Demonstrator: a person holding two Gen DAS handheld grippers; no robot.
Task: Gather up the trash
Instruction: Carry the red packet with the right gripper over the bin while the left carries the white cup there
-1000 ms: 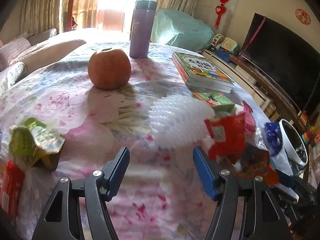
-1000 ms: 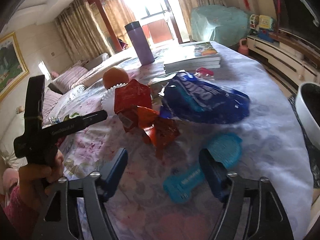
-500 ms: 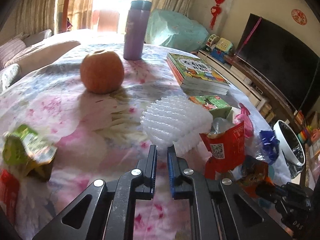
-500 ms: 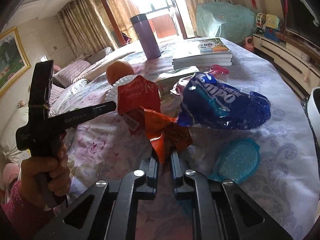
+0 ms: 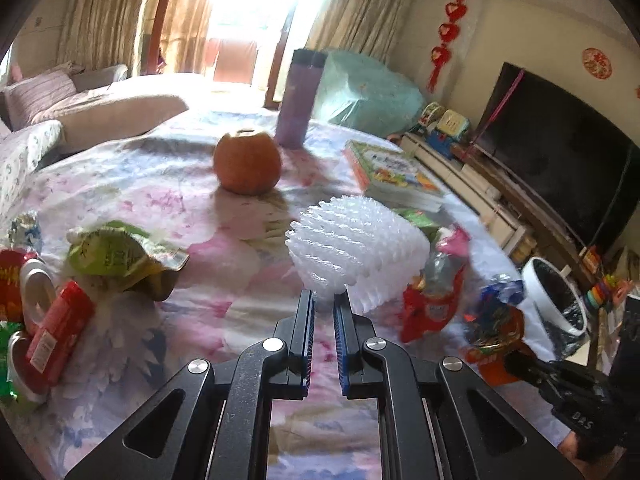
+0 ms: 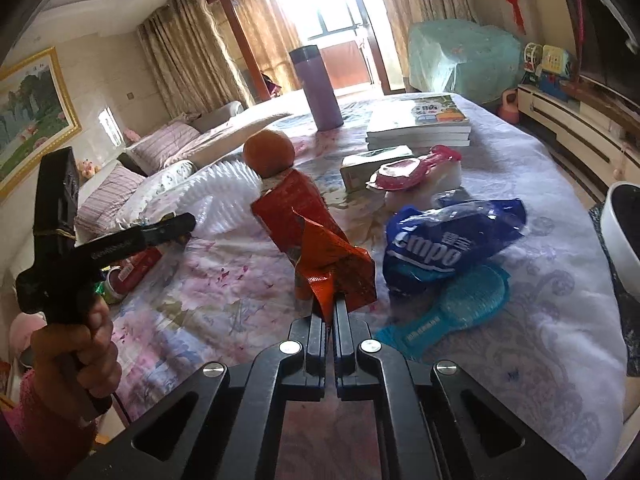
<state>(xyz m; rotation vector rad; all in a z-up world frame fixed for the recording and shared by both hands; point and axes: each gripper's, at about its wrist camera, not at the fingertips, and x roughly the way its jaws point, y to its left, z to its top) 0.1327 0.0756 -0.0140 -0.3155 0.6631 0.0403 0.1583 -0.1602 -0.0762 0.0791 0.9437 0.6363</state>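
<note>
On the floral tabletop [image 5: 168, 184] we pinch the white foam fruit net [image 5: 356, 248] in our left hand-held gripper [image 5: 323, 304]; our right hand-held gripper [image 6: 331, 308] is clamped on the orange snack wrapper [image 6: 336, 264], beside the blue bag [image 6: 452, 240].

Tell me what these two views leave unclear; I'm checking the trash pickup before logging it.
- White waste bin: cut off by the right wrist view's edge; its contents are not visible.
- Red packets at the left wrist view's left edge: blurred, print unreadable.
- Teal brush: partly under the blue tissue pack.
- White foam fruit net: its pinched edge is hidden between the left gripper fingers.
</note>
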